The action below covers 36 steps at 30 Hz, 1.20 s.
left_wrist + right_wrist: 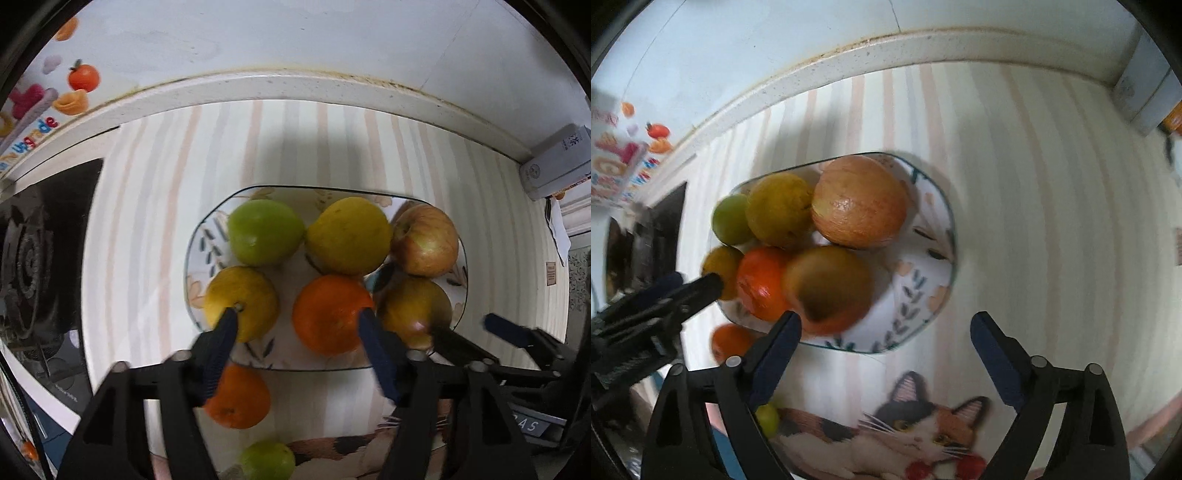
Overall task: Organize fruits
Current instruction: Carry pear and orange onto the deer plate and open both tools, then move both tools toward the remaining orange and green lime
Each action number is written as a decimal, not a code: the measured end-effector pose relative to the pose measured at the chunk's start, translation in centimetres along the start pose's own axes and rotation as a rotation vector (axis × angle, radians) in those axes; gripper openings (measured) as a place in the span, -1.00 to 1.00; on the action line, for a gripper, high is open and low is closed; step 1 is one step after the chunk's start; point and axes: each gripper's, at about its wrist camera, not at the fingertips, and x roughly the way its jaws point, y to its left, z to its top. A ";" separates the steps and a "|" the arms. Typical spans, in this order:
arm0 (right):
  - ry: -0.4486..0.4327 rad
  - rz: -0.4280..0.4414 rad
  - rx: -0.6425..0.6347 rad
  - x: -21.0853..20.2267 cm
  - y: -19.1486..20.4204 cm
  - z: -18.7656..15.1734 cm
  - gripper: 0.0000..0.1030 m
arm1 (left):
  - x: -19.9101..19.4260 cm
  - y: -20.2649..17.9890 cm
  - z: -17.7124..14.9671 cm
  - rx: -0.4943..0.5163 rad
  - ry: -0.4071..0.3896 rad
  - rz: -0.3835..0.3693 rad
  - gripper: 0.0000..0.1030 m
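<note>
A patterned plate (207, 236) (923, 295) on the striped cloth holds several fruits: a green apple (264, 232), two lemons (349, 234) (242, 301), an orange (328, 314), a red apple (424, 240) and a yellow-red apple (415, 310). My left gripper (299, 319) is open above the plate's near side, its fingers straddling the lemon and orange. A second orange (240, 398) and a green fruit (267, 459) lie on the cloth in front of the plate. My right gripper (886, 325) is open and empty over the plate's near right edge; it also shows in the left wrist view (469, 328).
A black stove (40, 258) lies at the left. A white box (557, 166) stands at the back right corner by the wall. The cloth has a cat picture (905, 432) at its near edge. A printed carton (613, 166) stands at the far left.
</note>
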 end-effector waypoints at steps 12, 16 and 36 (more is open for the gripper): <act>-0.092 -0.098 -0.056 -4.9 2.5 -3.7 0.85 | -4.3 2.3 -3.3 -0.025 -0.075 0.046 0.85; -0.126 -0.105 -0.068 -6.9 3.2 -5.1 0.85 | -6.1 2.7 -4.6 -0.023 -0.115 0.050 0.84; -0.314 -0.058 -0.064 -17.8 6.1 -13.3 0.85 | -16.6 1.7 -11.6 0.018 -0.335 0.022 0.84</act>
